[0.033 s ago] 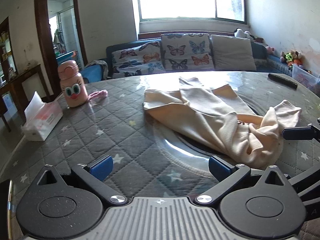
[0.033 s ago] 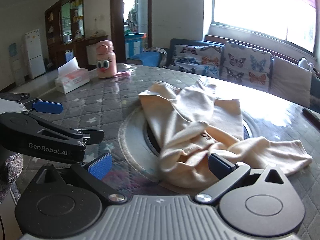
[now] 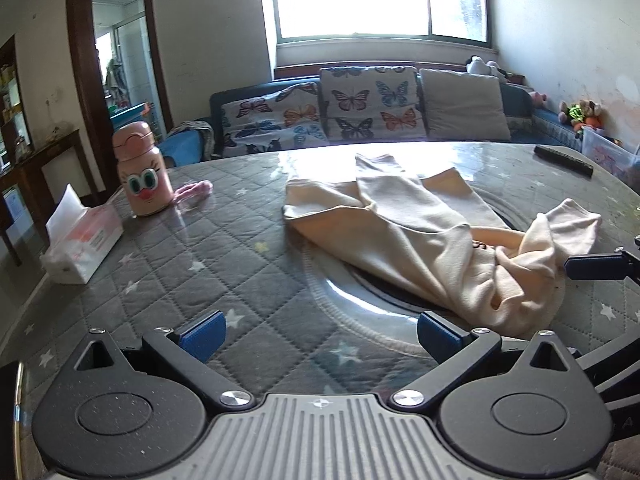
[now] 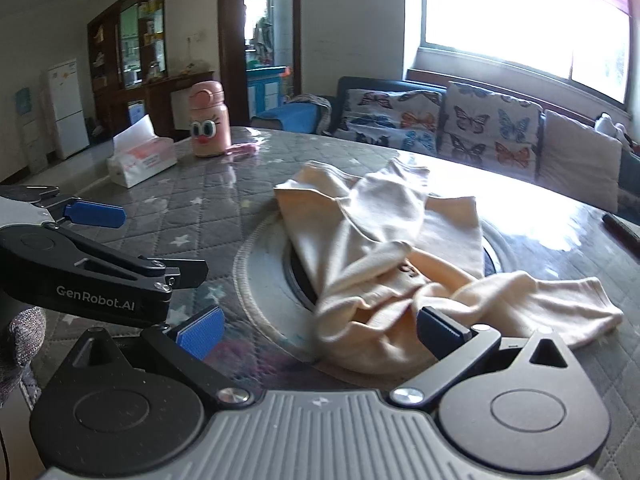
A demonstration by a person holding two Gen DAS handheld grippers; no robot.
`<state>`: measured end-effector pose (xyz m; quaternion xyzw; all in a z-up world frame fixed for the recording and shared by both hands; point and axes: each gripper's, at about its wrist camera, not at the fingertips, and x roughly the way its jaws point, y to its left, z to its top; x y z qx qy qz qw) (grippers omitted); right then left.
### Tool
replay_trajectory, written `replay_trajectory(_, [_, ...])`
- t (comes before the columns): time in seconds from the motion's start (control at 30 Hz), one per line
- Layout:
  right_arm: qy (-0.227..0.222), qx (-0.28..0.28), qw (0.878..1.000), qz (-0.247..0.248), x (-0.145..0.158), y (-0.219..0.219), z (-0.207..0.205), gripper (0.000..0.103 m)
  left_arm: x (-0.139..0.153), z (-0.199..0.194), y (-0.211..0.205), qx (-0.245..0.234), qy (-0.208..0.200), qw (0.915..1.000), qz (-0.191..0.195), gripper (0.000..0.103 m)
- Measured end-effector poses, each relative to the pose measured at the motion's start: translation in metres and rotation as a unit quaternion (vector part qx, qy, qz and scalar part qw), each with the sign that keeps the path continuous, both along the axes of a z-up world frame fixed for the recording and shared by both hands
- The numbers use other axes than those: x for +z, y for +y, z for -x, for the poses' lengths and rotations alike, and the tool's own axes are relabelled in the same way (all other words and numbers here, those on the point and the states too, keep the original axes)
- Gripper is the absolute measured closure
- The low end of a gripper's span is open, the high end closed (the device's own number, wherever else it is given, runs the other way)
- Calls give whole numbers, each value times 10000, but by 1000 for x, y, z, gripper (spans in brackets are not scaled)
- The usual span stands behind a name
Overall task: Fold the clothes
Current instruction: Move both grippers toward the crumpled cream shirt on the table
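Note:
A cream garment (image 3: 424, 240) lies crumpled on the round table, over its glass turntable; it also shows in the right wrist view (image 4: 384, 256). My left gripper (image 3: 320, 336) is open and empty, low over the table, to the left of the garment's near end. My right gripper (image 4: 320, 332) is open and empty, its right finger (image 4: 444, 332) close to the garment's bunched near edge. The right gripper's finger (image 3: 596, 266) shows at the right edge of the left view. The left gripper (image 4: 136, 244) shows at the left of the right view.
A pink cartoon bottle (image 3: 142, 172) and a tissue box (image 3: 82, 240) stand at the table's left. A black remote (image 3: 564, 160) lies at the far right. A sofa with butterfly cushions (image 3: 360, 108) stands behind the quilted table (image 3: 200, 264).

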<state>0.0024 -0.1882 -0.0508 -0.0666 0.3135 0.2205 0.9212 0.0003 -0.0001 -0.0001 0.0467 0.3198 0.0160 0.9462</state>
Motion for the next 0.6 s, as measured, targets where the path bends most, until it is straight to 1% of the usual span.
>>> replay_trajectory(0.17, [-15, 41, 10000, -22, 1, 5, 2, 0, 0, 0, 0, 35, 44, 10000, -24, 0])
replay_trajectory(0.2, [-20, 57, 10000, -17, -1, 3, 1, 0, 0, -2, -14, 42, 53, 10000, -35, 0])
replay_trajectory(0.27, [-27, 94, 10000, -10, -6, -11, -2, 0, -3, -6, -25, 57, 56, 10000, -49, 0])
replay_trajectory(0.37, [-24, 138, 9999, -3, -9, -22, -3, 0, -1, -15, -28, 90, 68, 9999, -37, 0])
replay_trajectory(0.6, [-34, 262, 9996, 45, -14, -35, 0, 0, -6, -19, -41, 117, 113, 9999, -56, 0])
